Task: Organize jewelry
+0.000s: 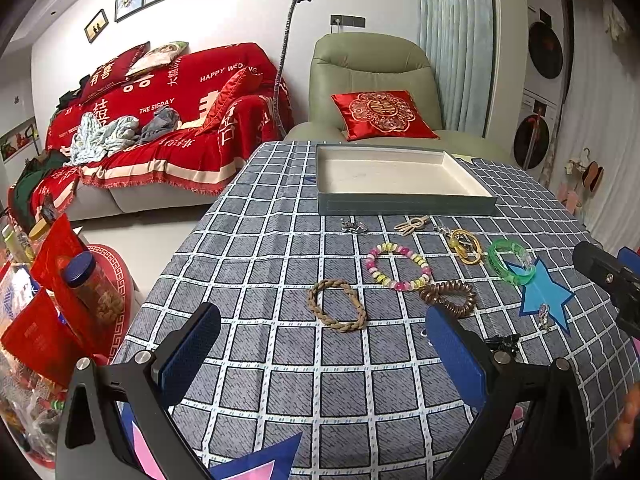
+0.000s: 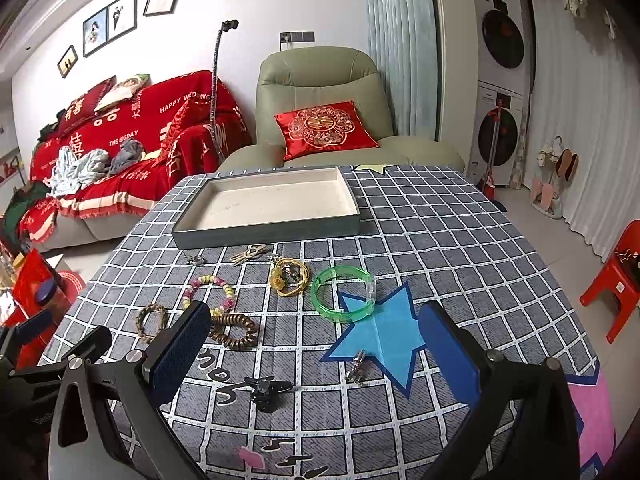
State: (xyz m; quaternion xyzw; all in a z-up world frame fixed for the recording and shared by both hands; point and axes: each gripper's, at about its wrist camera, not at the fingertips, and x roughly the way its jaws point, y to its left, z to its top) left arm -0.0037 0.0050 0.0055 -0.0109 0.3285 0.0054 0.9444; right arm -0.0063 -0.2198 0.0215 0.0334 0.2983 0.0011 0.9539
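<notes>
On the checked surface [image 2: 440, 240], both the left claw [image 1: 320, 360] and right claw [image 2: 316, 360] gape wide and empty; the green bangle [image 2: 344, 294] looks light, stiff, slippery, best pinched across its rim.

White walls carry framed photos [image 2: 108, 22]; a red-draped sofa [image 1: 168, 120] adjoins a green recliner [image 2: 320, 92], with pale curtains [image 2: 400, 40] and stacked washing machines [image 2: 502, 92].

In the right wrist view, our left finger [image 2: 180, 350] covers part of the beaded bracelet [image 2: 208, 292] and the brown coil hair tie [image 2: 236, 330]. The small silver charm [image 2: 195, 259] near the tray's front wall is too small to identify. In the left wrist view, our right finger [image 1: 456, 356] hides part of the black clip [image 1: 502, 342], and the pink star [image 1: 256, 470] at the table's near edge is cropped by the picture's bottom.
</notes>
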